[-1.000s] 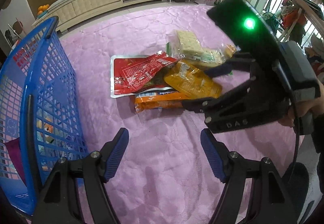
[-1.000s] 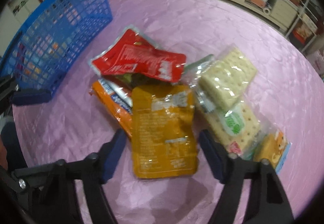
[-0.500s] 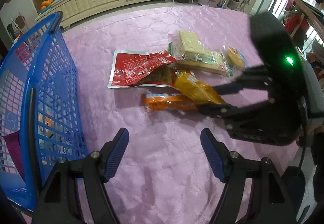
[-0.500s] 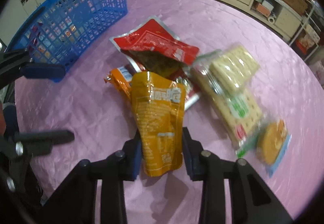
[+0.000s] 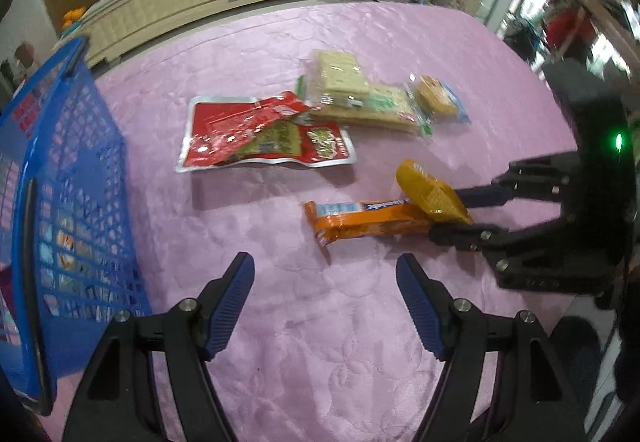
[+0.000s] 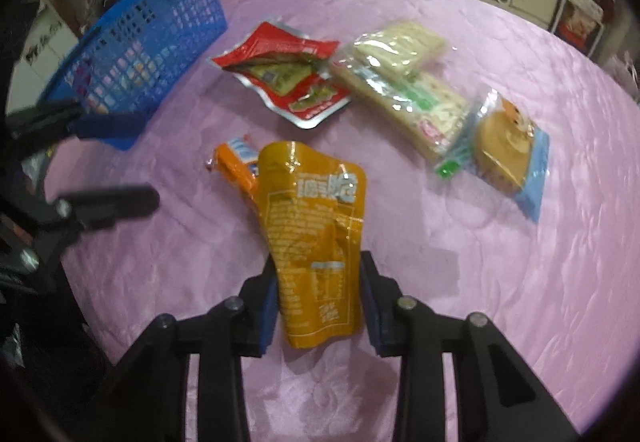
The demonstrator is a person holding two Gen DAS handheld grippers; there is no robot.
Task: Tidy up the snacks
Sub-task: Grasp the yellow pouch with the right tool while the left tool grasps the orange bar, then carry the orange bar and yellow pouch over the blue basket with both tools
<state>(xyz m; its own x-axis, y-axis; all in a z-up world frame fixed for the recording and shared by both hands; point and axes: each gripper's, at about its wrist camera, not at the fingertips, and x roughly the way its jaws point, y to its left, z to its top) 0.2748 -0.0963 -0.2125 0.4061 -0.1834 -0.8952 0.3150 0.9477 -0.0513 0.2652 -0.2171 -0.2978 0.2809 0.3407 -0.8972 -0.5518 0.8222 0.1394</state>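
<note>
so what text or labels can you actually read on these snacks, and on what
Nothing reads clearly.
yellow pouch, held in the right gripper: large white characters and fine print, too blurred to quote.
orange packet: lettering on the blue-and-white band, blurred.
red packets: print too small.
cracker packs: labels unreadable.

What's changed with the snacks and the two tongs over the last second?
The right tongs have just been closing and now clamp the yellow pouch, pulling it off the pile toward the camera. The orange packet slid out along with it. The left tongs stayed open and empty; the red packets, crackers and blue basket kept their places.
</note>
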